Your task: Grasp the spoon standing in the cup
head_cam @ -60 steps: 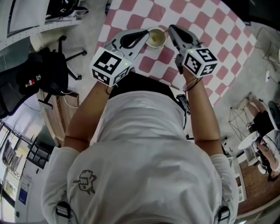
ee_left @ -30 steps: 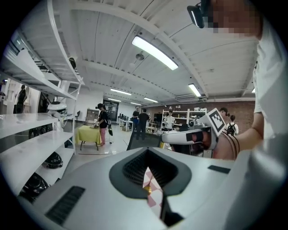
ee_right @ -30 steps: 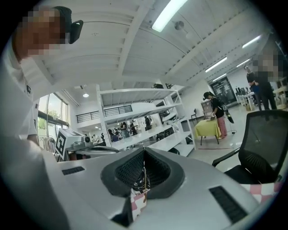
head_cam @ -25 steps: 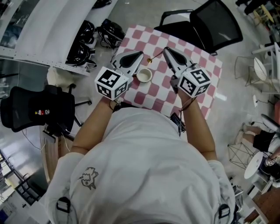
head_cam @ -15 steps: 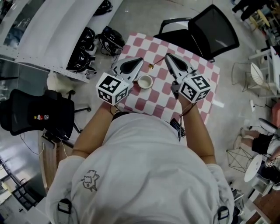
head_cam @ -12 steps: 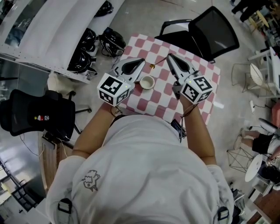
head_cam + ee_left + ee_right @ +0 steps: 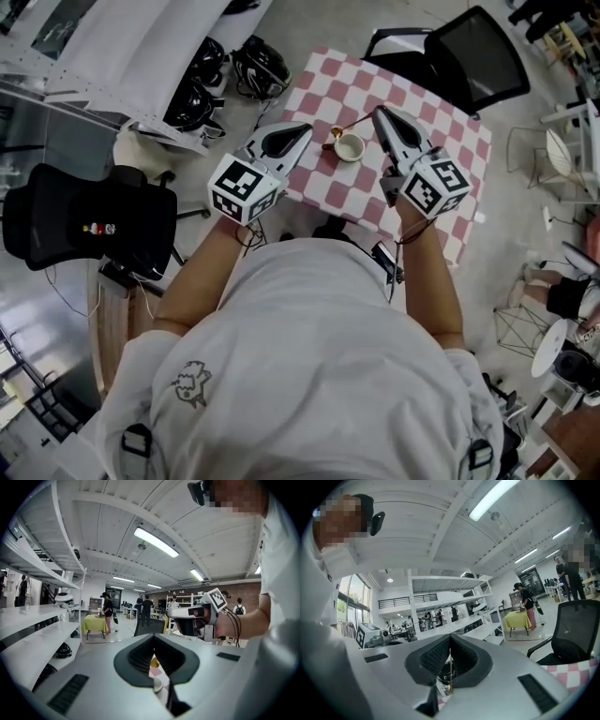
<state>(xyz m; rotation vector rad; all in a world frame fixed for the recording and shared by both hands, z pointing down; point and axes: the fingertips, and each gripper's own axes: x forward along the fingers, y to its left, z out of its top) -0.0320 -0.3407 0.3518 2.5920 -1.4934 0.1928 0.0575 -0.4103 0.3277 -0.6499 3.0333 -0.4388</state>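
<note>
A small white cup [image 7: 350, 147] stands on the pink-and-white checked table [image 7: 436, 127]. A gold spoon [image 7: 337, 132] hangs level just beyond the cup's far left rim, outside the cup. Its thin handle runs right into the tips of my right gripper [image 7: 377, 112], which is shut on it. In the right gripper view the handle [image 7: 450, 671] shows as a thin gold line below the closed jaws. My left gripper [image 7: 307, 127] is shut on nothing, left of the cup and apart from it. Through its jaws I see the cup [image 7: 158, 684] and the right gripper [image 7: 193, 616].
A black office chair [image 7: 473, 58] stands at the table's far side. White shelving with dark helmets [image 7: 261, 64] runs along the left, and another black chair [image 7: 89, 230] stands lower left. People stand far off in the room.
The head view has pulled back from the close-up of the cup. My right gripper has carried the spoon nearer the cup's rim; the left gripper now sits farther left of the cup.
</note>
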